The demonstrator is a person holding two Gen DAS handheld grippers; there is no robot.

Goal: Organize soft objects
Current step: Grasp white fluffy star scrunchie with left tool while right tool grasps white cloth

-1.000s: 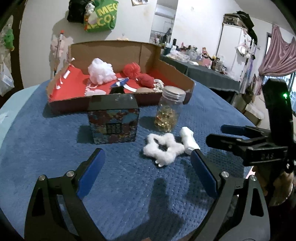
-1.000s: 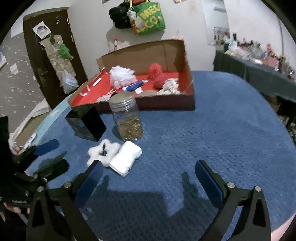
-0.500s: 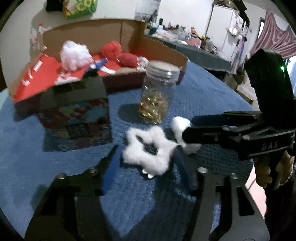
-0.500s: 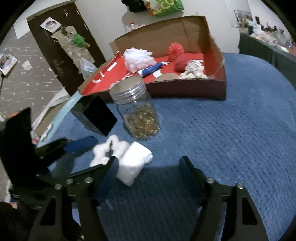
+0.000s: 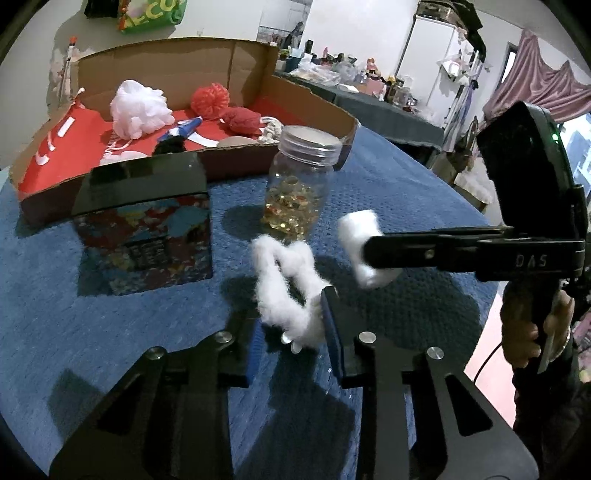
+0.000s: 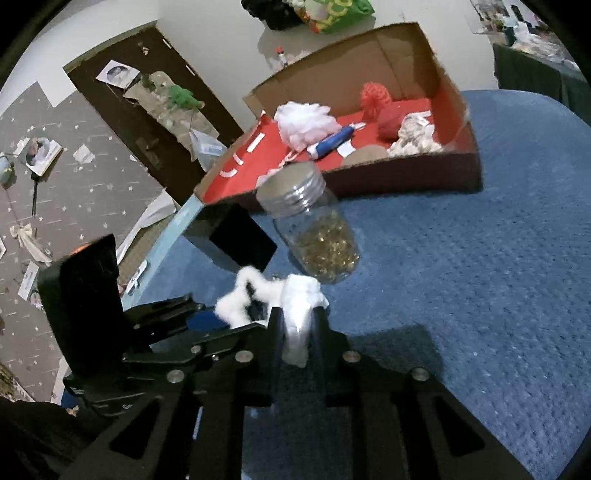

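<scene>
On the blue-clothed bench (image 5: 92, 332) — cluttered room behind — the left claw (image 5: 291, 328) is closing on a fluffy white ring (image 5: 284, 288); the right claw (image 6: 297, 332) pinches a white roll (image 6: 299, 310).

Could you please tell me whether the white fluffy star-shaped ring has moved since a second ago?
Yes. The white fluffy star-shaped ring lay flat beside the glass jar of gold bits; now it stands tilted up, squeezed in the left hand-held gripper.

"DAS" embossed on right gripper (image 5: 373, 251) body; "CO" on green bag (image 5: 151, 14) (partly cut off).
</scene>
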